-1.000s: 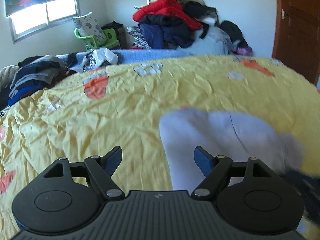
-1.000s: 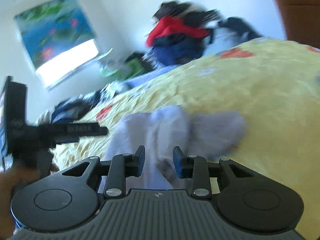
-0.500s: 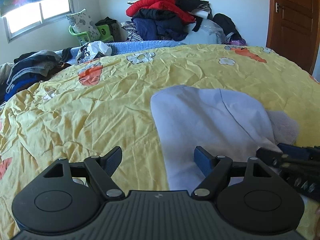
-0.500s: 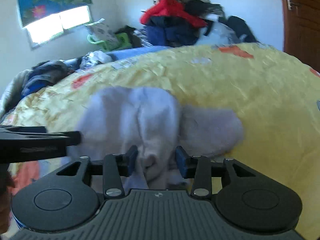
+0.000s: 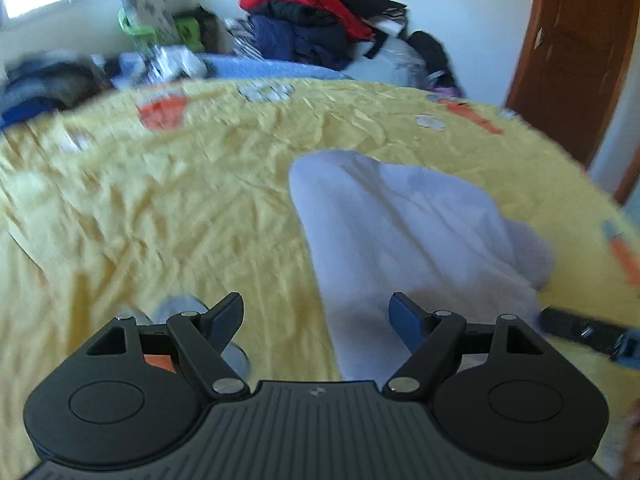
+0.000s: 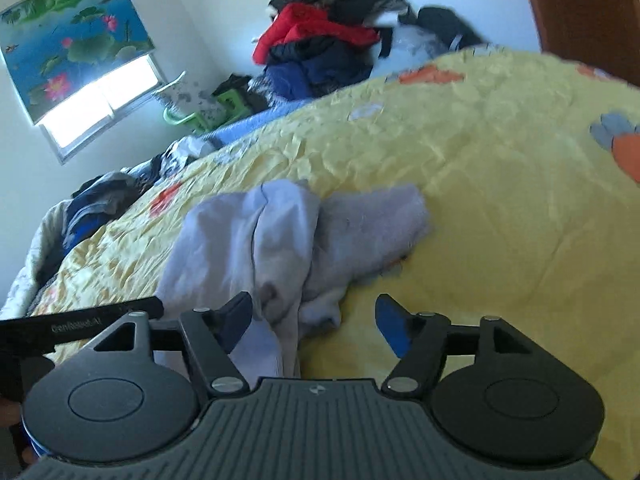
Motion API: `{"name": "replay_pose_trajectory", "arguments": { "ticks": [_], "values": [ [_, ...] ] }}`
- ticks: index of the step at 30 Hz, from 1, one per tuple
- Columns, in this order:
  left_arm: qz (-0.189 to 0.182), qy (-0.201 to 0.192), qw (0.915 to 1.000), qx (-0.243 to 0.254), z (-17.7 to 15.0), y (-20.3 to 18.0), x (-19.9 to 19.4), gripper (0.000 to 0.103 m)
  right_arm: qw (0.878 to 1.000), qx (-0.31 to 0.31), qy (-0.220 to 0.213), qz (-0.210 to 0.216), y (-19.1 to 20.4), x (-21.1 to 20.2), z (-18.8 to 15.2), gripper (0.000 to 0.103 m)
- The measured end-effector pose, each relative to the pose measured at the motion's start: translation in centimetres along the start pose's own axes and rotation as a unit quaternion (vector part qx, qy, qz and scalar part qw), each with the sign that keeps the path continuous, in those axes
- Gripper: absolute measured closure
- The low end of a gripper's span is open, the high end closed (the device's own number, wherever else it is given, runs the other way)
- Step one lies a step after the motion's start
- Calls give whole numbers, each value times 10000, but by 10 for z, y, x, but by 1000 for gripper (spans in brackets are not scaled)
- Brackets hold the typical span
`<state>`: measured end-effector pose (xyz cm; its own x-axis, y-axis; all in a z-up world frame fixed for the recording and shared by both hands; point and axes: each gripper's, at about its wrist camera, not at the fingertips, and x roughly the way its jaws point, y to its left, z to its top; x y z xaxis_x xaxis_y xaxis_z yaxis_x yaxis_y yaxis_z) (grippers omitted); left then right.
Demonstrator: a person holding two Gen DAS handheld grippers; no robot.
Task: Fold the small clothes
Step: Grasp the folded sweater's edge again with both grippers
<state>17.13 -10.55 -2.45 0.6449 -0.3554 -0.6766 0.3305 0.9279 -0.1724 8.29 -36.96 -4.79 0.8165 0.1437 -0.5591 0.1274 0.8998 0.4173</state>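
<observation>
Left gripper sitting wide apart, holding nothing. Hovering low over the yellow bedspread, with its right finger over the near end of the pale lilac garment (touching or not, hard to tell). Left finger over bare yellow cloth.

Right gripper also spread apart, gripping nothing. Hanging over the near end of the same garment, with its left finger over the cloth and its right finger over yellow bedspread.

Lying bunched and partly doubled over on the bedspread, near the close edge. Showing a long seam down the middle. Sticking out to the right, a fuzzy grey part (the inside of the cloth, maybe).

Poking in from the right edge of the left view, a black bit of the other tool. Poking in from the left edge of the right view, a black bar of the other tool.

Spreading out all around, wrinkled yellow with orange and grey shapes on it.

Sitting far off against the white wall, a big heap of clothes with a red jacket on top. Resting left of it, a green basket. Piling up at the far left side, dark clothes. Hanging over the bright window, a blind with pond flowers. Standing at the far right, a brown wooden door.
</observation>
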Motion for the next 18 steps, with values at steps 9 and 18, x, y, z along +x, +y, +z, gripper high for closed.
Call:
{"name": "replay_pose_trajectory", "arguments": {
  "ticks": [9, 18],
  "values": [
    [-1447, 447, 9797, -1316, -1, 36, 33, 23, 9952, 247, 514, 789, -5, 17, -5, 29],
    [-2052, 221, 9588, -1951, 6, 40, 61, 23, 9919, 492, 206, 1155, -2, 68, 17, 31]
  ]
}}
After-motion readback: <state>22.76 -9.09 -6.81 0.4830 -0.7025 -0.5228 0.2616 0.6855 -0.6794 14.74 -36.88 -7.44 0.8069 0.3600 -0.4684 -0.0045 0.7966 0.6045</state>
